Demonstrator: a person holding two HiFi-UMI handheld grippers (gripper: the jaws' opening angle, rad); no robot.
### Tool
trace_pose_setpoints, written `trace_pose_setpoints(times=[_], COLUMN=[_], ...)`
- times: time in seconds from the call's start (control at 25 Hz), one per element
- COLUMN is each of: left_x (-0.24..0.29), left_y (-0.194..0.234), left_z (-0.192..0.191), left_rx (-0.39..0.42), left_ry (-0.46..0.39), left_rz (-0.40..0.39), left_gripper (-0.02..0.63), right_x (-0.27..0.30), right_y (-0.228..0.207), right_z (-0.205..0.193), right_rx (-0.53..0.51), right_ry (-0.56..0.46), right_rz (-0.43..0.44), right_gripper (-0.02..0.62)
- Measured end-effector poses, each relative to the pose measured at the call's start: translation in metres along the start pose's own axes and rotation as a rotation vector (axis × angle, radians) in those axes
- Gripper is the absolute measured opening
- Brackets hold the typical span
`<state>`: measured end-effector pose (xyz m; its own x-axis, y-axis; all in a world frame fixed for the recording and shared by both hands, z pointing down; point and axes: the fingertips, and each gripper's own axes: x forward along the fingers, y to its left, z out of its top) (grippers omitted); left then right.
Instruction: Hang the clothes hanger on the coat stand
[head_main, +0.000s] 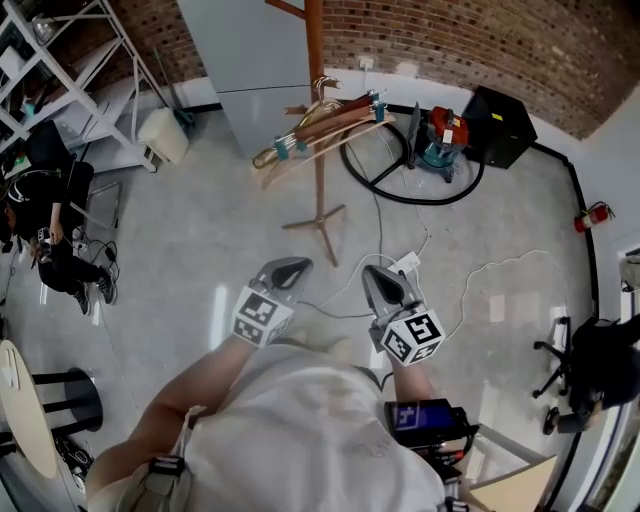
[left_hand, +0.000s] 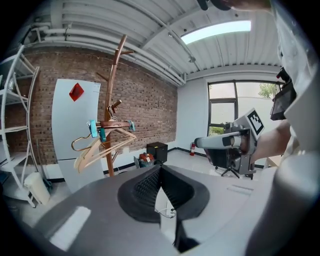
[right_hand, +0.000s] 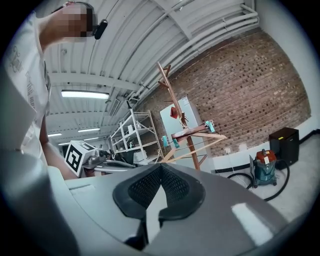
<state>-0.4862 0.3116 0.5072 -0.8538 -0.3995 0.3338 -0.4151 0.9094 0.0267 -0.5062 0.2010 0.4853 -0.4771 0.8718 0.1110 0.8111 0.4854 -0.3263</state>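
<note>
Pale wooden clothes hangers (head_main: 330, 126) with teal clips are hanging from a peg of the tall brown wooden coat stand (head_main: 319, 190), sloping down to its left. Well in front of the stand's foot, the left gripper (head_main: 290, 268) and right gripper (head_main: 379, 281) are pointing towards it side by side, each holding its black ribbed jaws pressed together on nothing.

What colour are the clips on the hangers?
The clips are teal, clearest in the left gripper view.

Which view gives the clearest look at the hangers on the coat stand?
Left gripper view: the hangers hang side-on, hooks and blue clips plain against the white panel. Head view shows them foreshortened from above; right gripper view shows them smaller.
</note>
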Motion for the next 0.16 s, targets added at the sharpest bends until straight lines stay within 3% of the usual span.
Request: trace_pose_setpoints(times=[0.16], left_x=[-0.011], left_y=[0.009], left_z=[-0.002], left_rx=[0.015], left_ry=[0.001], left_rz=[-0.038], left_gripper=[0.002], right_x=[0.010], right_y=[0.018], right_z=[0.003], right_rx=[-0.014], right_ry=[-0.005], right_rz=[-0.013], right_gripper=[0.014])
